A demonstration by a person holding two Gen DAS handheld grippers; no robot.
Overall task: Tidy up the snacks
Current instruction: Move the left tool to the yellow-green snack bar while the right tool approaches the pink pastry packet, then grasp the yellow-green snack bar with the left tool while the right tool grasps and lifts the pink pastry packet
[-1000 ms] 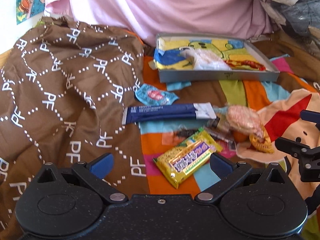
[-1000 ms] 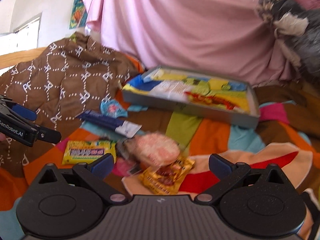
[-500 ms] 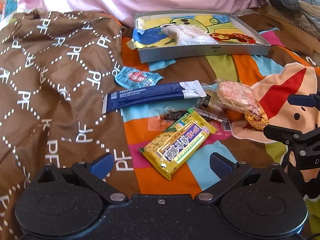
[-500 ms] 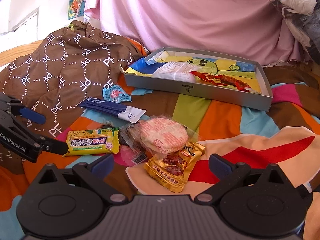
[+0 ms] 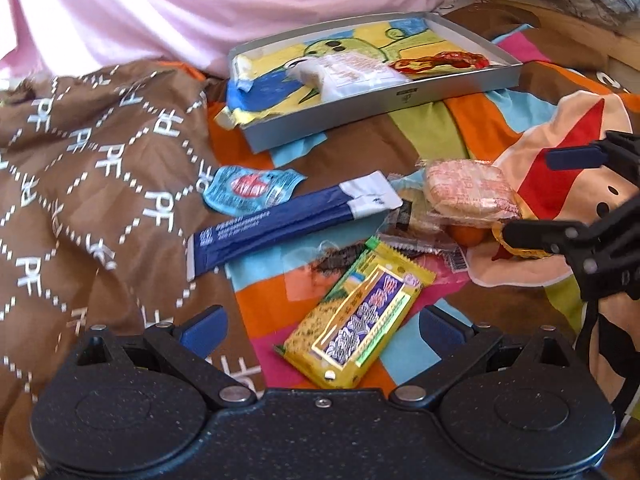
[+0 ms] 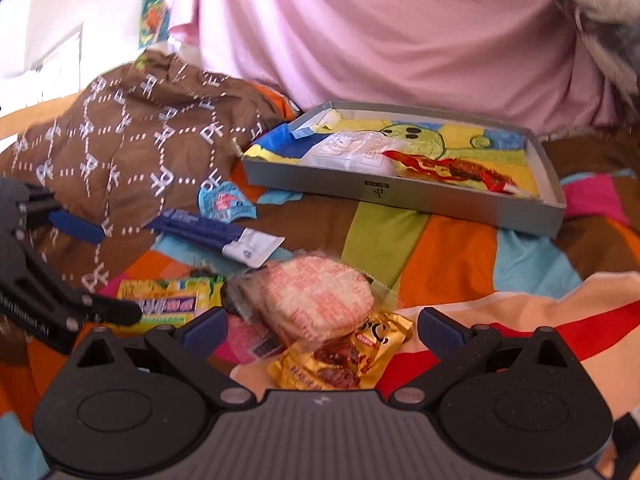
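Yellow foil marks the snack bar [image 5: 359,314] that is being framed between the spread fingers of the left gripper [image 5: 322,326]; nothing is being held by it. The bar is lying on the colourful patchwork bedspread [image 6: 460,256], just beside the brown patterned cloth [image 5: 100,184] that is covering the bedspread's left side. Beyond it, a long navy-and-white packet [image 5: 288,222] and a small blue sachet [image 5: 250,190] are being shown side by side at the cloth's edge.

The right gripper [image 6: 322,326] is also being held wide open and empty, with a round pink-printed cake in clear wrap [image 6: 316,300] and a gold snack pouch [image 6: 344,358] lying between its fingers; the cake is resting partly on the pouch.

A grey tray [image 6: 400,194] is sitting towards the bedspread's far edge, before pink fabric [image 6: 400,40]. Inside it, a white packet [image 6: 352,152] and a red-wrapped snack [image 6: 452,168] are lying on a cartoon-printed liner, touching each other.
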